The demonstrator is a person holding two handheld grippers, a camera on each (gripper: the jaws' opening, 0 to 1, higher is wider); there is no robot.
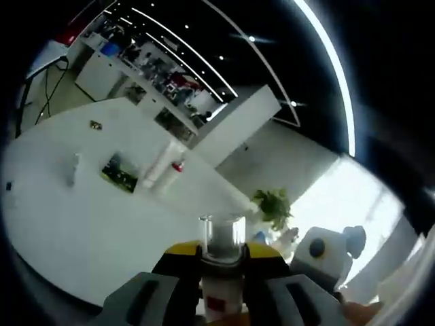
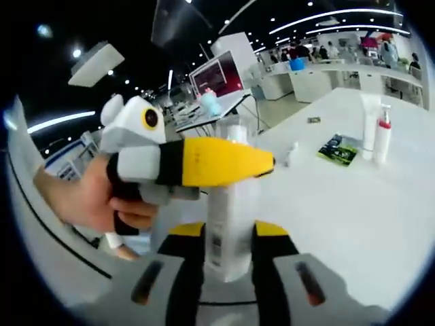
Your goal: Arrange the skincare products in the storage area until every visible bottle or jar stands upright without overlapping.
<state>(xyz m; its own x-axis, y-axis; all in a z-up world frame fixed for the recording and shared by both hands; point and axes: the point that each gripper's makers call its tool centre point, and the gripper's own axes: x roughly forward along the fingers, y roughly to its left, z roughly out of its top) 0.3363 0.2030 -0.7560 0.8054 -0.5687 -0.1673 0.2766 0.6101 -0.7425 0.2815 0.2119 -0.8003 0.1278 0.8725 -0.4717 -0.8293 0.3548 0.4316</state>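
Note:
A white bottle (image 1: 221, 272) with a clear cap and a red label stands between my left gripper's (image 1: 221, 288) jaws, which are shut on it. In the right gripper view the same bottle (image 2: 230, 224) rises between my right gripper's (image 2: 228, 261) jaws, which press its lower sides. The yellow left gripper (image 2: 217, 163), held by a hand (image 2: 88, 197), crosses the bottle's upper part. Farther off on the white table (image 2: 353, 217) stand a white tube (image 2: 370, 125) and a bottle with a red pump (image 2: 383, 139). In the left gripper view, tube (image 1: 158, 170) and pump bottle (image 1: 178, 166) stand side by side.
A dark green packet (image 2: 338, 149) lies flat beside the tube, with a small pale item (image 2: 291, 153) nearer me. The packet (image 1: 119, 173) and a small clear item (image 1: 73, 166) sit mid-table (image 1: 81, 224). Desks, shelves and a potted plant (image 1: 274, 204) lie beyond the table's edge.

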